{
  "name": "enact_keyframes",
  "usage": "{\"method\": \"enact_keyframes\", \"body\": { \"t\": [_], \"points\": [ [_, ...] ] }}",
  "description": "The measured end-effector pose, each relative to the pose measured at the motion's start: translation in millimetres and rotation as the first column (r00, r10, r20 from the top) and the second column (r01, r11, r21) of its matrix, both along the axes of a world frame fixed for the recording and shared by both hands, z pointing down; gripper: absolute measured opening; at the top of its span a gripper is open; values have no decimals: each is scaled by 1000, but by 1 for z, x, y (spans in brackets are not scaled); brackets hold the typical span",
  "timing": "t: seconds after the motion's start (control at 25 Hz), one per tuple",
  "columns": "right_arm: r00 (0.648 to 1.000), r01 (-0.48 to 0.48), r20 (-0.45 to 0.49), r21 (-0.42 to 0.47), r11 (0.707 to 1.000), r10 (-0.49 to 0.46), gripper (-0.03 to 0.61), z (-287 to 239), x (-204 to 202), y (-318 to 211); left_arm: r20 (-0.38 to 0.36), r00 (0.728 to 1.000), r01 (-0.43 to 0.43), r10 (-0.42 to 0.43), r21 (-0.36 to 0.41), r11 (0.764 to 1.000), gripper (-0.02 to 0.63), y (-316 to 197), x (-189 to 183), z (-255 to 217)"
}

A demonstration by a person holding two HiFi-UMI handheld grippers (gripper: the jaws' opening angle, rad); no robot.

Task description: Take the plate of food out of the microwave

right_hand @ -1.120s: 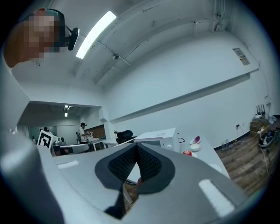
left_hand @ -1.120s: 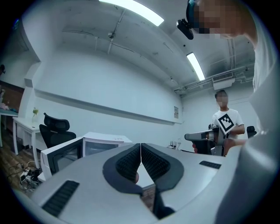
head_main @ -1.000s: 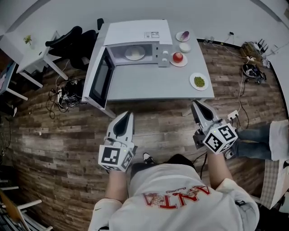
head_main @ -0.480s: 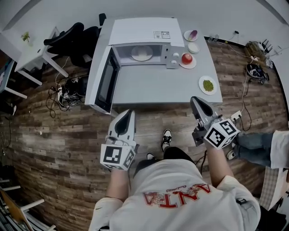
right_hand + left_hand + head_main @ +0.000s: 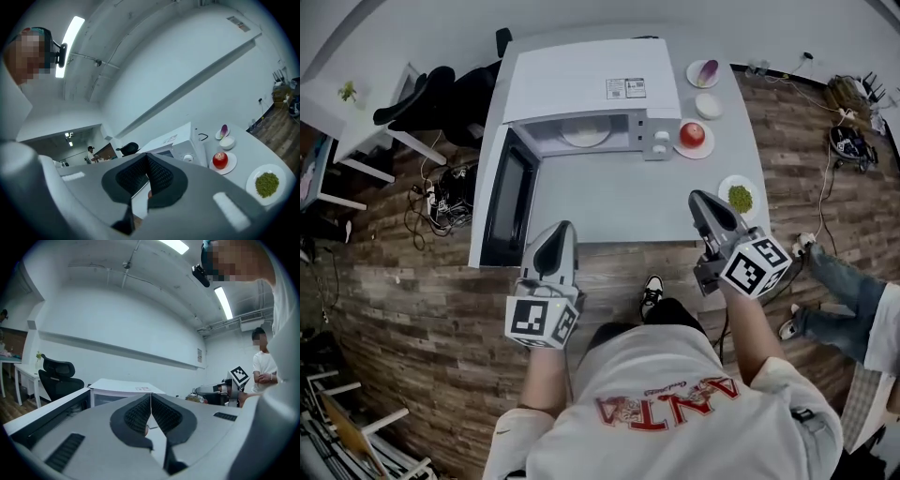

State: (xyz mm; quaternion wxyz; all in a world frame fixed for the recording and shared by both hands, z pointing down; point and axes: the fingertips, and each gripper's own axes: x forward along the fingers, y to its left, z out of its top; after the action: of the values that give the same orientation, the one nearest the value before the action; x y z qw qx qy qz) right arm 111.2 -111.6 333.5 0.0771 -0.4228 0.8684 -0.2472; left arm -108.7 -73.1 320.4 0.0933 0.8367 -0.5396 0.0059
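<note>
Closer now than a second ago: the person has stepped up to the table [image 5: 609,202], and both grippers, which hung over the wooden floor, reach its near edge. Left gripper [image 5: 559,230] has its jaws pressed together, nothing between them; it points toward the open door [image 5: 508,202] of the microwave [image 5: 581,94]. Right gripper [image 5: 697,197] is likewise fully closed and empty, its tip over the table's right front, just beside a plate of green food [image 5: 739,198]. Neither touches anything. The door is swung wide to the left, so the cavity stands clear to the front, and the plate of food [image 5: 584,137] sits inside on the cavity floor, pale and only partly visible under the top edge. What is on it cannot be made out. To the right of the microwave stand a red apple on a small plate [image 5: 693,133], a white bowl [image 5: 709,105] and a dish with something purple [image 5: 703,73]; they crowd that side, which likely leaves the bare stretch in front of the microwave as the place to set the plate down. Judgement: approach only, nothing grasped yet. Jaws must open before either gripper enters the cavity; the low opening calls for a level, shallow reach to the plate's rim.
</note>
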Motion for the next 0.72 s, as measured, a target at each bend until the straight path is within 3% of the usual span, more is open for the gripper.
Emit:
{"method": "enact_keyframes", "body": {
  "t": [0.2, 0.44, 0.48, 0.52, 0.72],
  "points": [
    [999, 50, 1, -51, 997, -50, 2, 23, -1, -43, -6, 999, 45, -45, -23, 999, 12, -35, 9, 13],
    [995, 78, 69, -156, 985, -68, 2, 54, -34, -75, -8, 998, 57, -57, -42, 997, 12, -61, 6, 31],
    [994, 86, 80, -177, 980, -73, 12, 61, -42, -80, -19, 998, 54, -55, -44, 998, 12, -66, 4, 34],
    [993, 91, 86, -195, 976, -76, 85, 69, -50, -84, -31, 998, 49, -51, -46, 998, 12, -70, 2, 37],
    [988, 60, 154, -278, 959, -17, 95, 107, -88, -110, -29, 999, 29, -31, -62, 998, 12, -85, -18, 53]
  ]
}}
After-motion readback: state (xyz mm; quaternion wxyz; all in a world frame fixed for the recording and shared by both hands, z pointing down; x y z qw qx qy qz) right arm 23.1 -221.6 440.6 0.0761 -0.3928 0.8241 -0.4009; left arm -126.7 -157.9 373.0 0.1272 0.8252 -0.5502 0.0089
